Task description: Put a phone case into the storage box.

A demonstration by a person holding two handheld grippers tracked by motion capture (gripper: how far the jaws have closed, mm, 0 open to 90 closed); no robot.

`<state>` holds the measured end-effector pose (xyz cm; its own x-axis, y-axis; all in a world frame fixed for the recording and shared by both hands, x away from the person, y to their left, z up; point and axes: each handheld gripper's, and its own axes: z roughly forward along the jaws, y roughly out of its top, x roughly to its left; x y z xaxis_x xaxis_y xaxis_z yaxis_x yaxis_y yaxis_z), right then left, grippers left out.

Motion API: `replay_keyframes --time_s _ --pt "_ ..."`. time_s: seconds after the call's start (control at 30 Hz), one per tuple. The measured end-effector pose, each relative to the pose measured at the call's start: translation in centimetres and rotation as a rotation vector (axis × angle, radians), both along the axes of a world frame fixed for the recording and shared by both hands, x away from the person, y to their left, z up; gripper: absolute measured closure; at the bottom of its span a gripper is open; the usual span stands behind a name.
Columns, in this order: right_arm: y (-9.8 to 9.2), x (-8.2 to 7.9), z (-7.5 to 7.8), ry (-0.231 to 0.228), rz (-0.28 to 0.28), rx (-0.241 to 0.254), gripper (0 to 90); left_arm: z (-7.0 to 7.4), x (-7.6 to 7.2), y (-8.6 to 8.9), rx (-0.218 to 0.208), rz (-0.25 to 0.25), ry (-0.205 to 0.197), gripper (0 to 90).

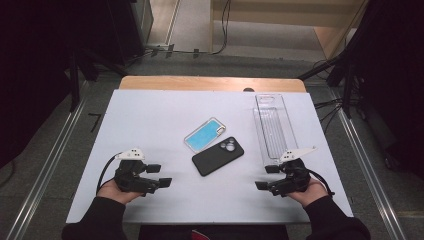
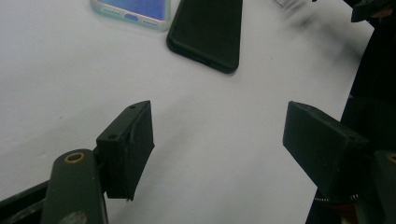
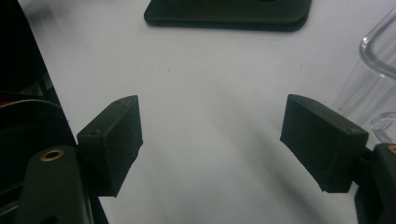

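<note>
the black phone case (image 1: 218,155) lies mid-table, touching the blue case (image 1: 205,134), clear tray (image 1: 271,127) to its right. nothing is gripped yet: your left gripper (image 1: 159,175) and right gripper (image 1: 266,177) hover open, empty.

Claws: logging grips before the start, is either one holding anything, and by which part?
Nothing is held. Left claw and right claw are open over the bare table.

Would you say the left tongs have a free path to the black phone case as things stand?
Probably yes. The left tongs stand open and hold nothing, and bare white table lies between them and the black phone case. The blue phone case lies just beyond it, off the direct line.
</note>
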<state>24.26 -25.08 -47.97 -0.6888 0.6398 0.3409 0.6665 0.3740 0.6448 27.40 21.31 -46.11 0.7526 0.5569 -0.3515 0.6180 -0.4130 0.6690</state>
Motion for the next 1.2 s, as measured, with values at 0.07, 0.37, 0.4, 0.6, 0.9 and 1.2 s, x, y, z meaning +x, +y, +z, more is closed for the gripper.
replay_keyframes --time_s 0.07,0.37,0.4,0.6,0.9,1.2 --pt "-0.16 -0.01 0.01 0.016 -0.007 0.009 19.0 -0.06 0.09 -0.07 0.000 0.004 0.006 24.7" --pt "-0.10 -0.06 0.03 0.014 -0.017 0.004 19.0 -0.01 0.08 -0.03 0.003 0.009 0.013 24.7" --pt "-0.12 -0.08 0.02 0.012 -0.016 0.005 19.0 -0.01 0.08 -0.03 0.003 0.009 0.013 24.7" --pt "-0.05 -0.44 0.22 -0.003 -0.012 0.008 19.0 0.05 -0.01 -0.14 0.007 0.018 0.019 24.7" --pt "-0.12 -0.42 0.24 -0.006 -0.023 0.001 19.0 0.10 0.07 -0.18 -0.002 0.036 0.025 24.7" --pt "-0.20 -0.44 0.23 -0.003 -0.025 0.004 19.0 0.70 0.67 -0.69 0.009 0.062 -0.010 24.6"
